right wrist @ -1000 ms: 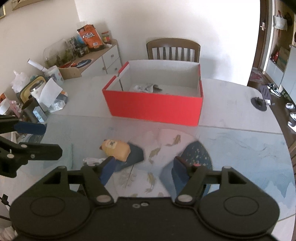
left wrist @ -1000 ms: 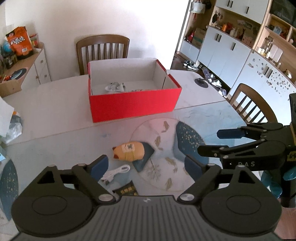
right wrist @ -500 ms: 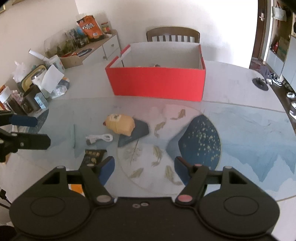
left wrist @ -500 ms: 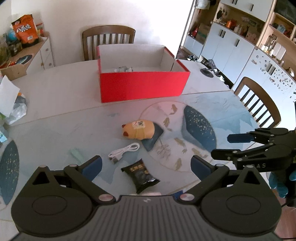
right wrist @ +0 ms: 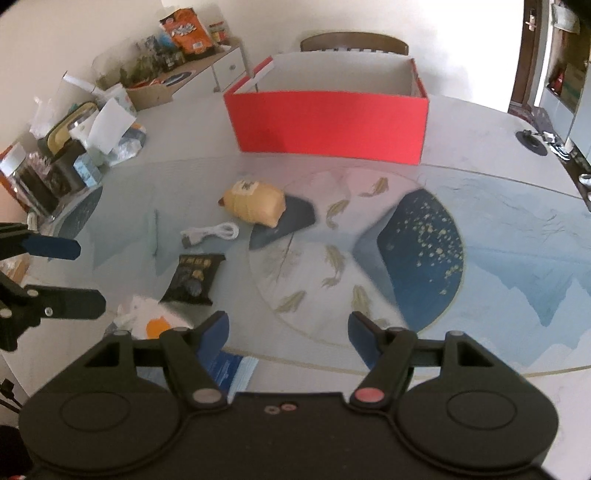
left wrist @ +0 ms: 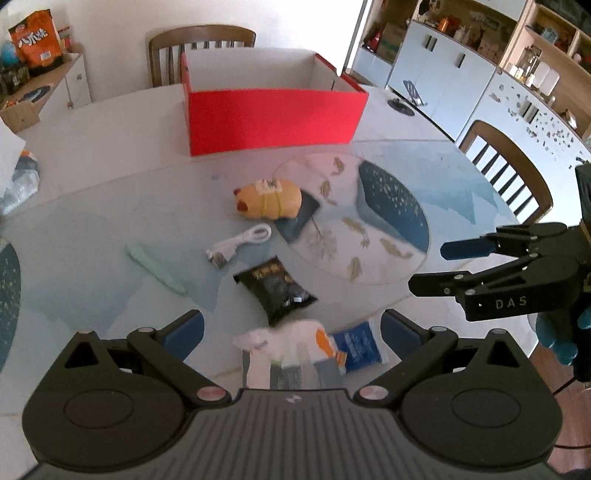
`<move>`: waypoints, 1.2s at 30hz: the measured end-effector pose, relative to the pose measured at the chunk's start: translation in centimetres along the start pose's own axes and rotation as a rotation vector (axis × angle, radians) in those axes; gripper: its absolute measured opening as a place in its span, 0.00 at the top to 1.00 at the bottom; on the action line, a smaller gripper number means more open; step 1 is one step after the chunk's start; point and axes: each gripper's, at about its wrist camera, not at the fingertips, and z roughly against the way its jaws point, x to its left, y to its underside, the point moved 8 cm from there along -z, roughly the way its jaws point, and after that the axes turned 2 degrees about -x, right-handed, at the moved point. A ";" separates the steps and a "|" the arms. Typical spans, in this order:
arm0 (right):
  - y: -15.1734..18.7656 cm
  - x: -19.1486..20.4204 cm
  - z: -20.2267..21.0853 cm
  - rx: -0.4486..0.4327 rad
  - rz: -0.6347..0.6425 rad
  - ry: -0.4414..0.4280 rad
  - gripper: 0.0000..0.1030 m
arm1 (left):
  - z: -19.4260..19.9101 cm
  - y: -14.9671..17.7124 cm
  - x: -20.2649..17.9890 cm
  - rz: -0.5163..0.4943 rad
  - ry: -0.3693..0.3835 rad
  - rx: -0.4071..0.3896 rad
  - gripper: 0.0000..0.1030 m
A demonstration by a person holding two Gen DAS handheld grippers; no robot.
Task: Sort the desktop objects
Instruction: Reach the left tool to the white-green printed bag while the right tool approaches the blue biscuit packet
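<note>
both grippers, left gripper (left wrist: 291,326) and right gripper (right wrist: 288,326), hovering jaws apart, empty; near black snack packet (left wrist: 275,290) looking light, crinkly, slippery, pinching its edge.

Home dining room. Round dining table (left wrist: 92,155) under a printed koi-pattern cover, wooden slat-back chairs (left wrist: 201,48) at the far side and on the right. Far right: built-in white cabinets (left wrist: 443,85) with open shelves full of jars and boxes. Far left: low sideboard (right wrist: 207,70) stacked with snack bags (right wrist: 186,33) and household clutter. Shoes on the floor by a doorway at the right edge (right wrist: 554,138).
</note>
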 end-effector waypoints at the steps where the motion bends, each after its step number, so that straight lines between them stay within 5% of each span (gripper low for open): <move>1: 0.3 0.3 -0.2 0.005 0.009 -0.005 0.30 | -0.1 0.4 0.1 -0.002 -0.001 0.004 0.01; 15: 3.3 4.2 -2.7 0.088 0.229 -0.068 0.30 | -1.9 4.5 -0.5 -0.051 0.029 0.076 0.01; 36: 5.7 9.4 -6.6 0.151 0.748 -0.217 0.33 | -4.2 7.2 0.2 -0.022 0.010 0.161 0.01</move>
